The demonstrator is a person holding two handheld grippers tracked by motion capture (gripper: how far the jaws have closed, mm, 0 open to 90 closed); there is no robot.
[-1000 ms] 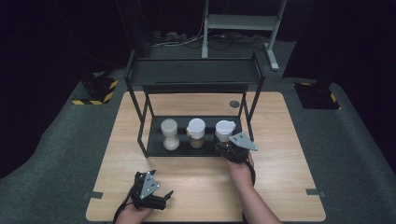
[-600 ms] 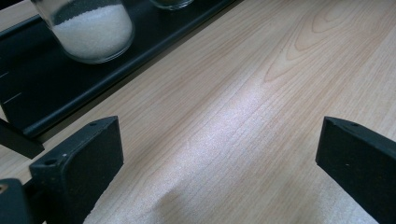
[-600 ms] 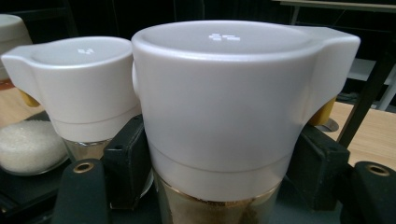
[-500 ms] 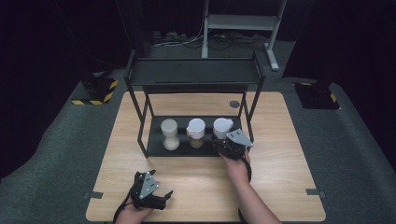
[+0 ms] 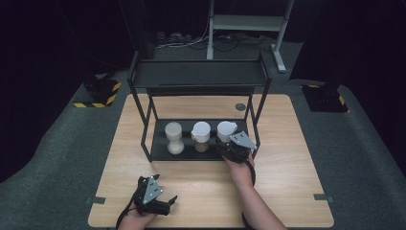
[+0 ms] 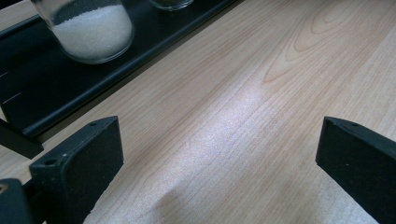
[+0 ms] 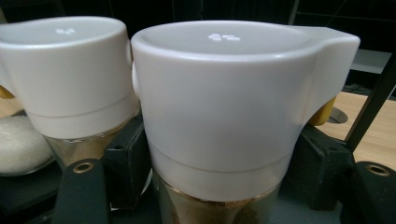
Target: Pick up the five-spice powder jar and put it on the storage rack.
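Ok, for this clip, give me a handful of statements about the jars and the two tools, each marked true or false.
1. Three jars stand on the rack's lower tray. True.
2. The right tool is at the middle jar. False: its jaws flank the right jar.
3. The left tool holds a jar. False: its jaws stand open over bare table.
4. The left jar has no white lid. True.
5. The rack's top shelf carries a jar. False: it looks bare.
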